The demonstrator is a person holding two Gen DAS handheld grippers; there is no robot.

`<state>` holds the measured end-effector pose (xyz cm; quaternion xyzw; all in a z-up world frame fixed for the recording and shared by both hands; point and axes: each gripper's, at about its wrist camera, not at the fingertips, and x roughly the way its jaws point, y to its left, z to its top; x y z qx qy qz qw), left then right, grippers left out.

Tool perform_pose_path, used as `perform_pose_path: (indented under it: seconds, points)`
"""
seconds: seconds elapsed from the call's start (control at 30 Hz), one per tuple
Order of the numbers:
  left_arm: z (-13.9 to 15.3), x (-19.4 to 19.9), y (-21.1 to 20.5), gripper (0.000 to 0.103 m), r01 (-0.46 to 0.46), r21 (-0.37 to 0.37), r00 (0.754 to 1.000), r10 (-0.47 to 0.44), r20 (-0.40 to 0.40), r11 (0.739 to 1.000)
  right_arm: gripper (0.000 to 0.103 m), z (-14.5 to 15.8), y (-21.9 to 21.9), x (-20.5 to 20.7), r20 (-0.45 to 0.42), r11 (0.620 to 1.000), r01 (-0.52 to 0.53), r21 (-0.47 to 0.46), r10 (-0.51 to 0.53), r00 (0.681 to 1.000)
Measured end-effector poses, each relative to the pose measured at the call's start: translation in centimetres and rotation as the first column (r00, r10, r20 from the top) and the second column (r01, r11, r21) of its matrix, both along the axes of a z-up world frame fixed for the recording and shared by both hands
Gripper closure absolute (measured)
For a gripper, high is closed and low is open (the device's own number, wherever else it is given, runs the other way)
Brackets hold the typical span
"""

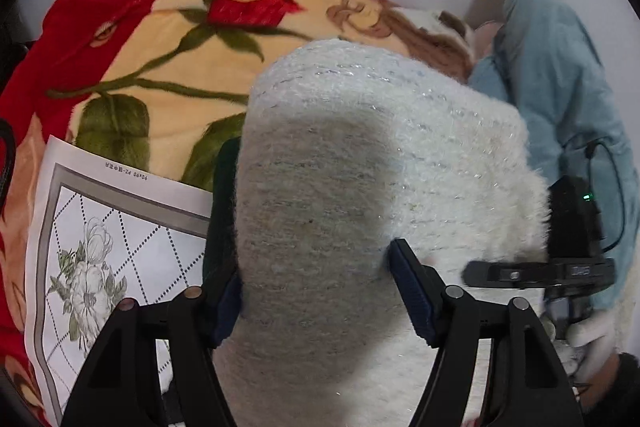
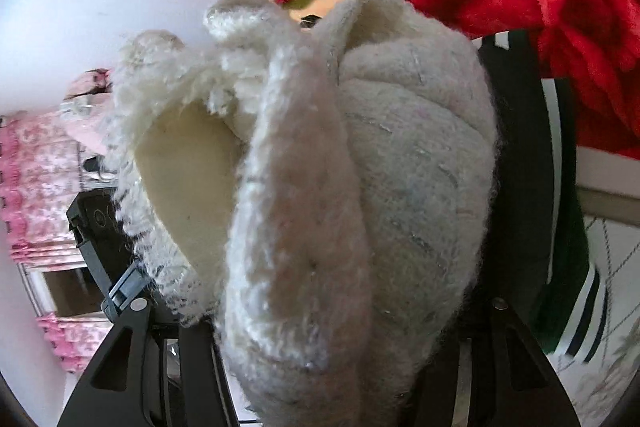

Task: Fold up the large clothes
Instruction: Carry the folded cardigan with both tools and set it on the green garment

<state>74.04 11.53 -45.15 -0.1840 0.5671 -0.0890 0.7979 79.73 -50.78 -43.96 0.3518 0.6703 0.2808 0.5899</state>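
A fuzzy white knit sweater (image 1: 360,155) with thin silver threads fills both views. In the left wrist view my left gripper (image 1: 316,291) is shut on a thick bunch of it, one blue pad (image 1: 412,291) pressed into the knit. In the right wrist view the sweater (image 2: 360,187) is bunched in folds, its cream lining showing, and my right gripper (image 2: 320,327) is shut on it, fingertips buried in the fabric. The right gripper's black body (image 1: 576,235) shows at the sweater's right edge in the left wrist view. The sweater hangs lifted above the bed.
A red and cream rose-print blanket (image 1: 160,39) covers the bed below. A white floral-print sheet (image 1: 112,251) lies on it. A dark green striped garment (image 2: 560,227) lies beside the sweater. A light blue garment (image 1: 560,67) is at the right. Pink curtains (image 2: 36,179) hang at the left.
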Motion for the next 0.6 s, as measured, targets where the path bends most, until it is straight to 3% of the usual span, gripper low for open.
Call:
perform_pose_path:
  seconds: [0.1, 0.13, 0.2, 0.23, 0.3, 0.37, 0.6]
  points:
    - [0.7, -0.1, 0.3, 0.032, -0.015, -0.007, 1.000, 0.015, -0.001, 1.000, 0.027, 1.0, 0.5, -0.2, 0.019, 0.998, 0.008, -0.065, -0.006, 1.000]
    - [1.0, -0.2, 0.3, 0.031, -0.024, 0.012, 1.000, 0.024, -0.004, 1.000, 0.017, 1.8, 0.6, -0.4, 0.042, 0.993, 0.006, -0.121, -0.001, 0.999]
    - [2.0, -1.1, 0.0, 0.029, -0.042, 0.084, 0.999, 0.041, 0.009, 0.996, 0.009, 3.4, 1.2, -2.0, 0.100, 0.970, 0.007, -0.242, 0.018, 0.995]
    - [2.7, -1.6, -0.3, 0.028, -0.047, 0.128, 0.999, 0.045, 0.021, 0.991, 0.008, 4.7, 1.5, -2.9, 0.153, 0.947, 0.026, -0.319, 0.024, 0.988]
    - [4.0, -2.8, -0.8, 0.007, -0.054, 0.216, 0.998, 0.045, 0.047, 0.975, 0.002, 7.0, 1.9, -4.9, 0.242, 0.887, 0.078, -0.455, 0.039, 0.969]
    - [5.0, -4.0, -1.2, 0.006, -0.069, 0.269, 0.995, 0.048, 0.087, 0.961, 0.001, 8.4, 1.8, -7.8, 0.309, 0.811, 0.132, -0.569, 0.062, 0.949]
    - [9.4, -11.5, -2.5, 0.005, -0.140, 0.382, 0.973, 0.056, 0.224, 0.914, 0.000, 14.1, 3.0, -17.3, 0.443, 0.606, 0.295, -0.738, 0.106, 0.890]
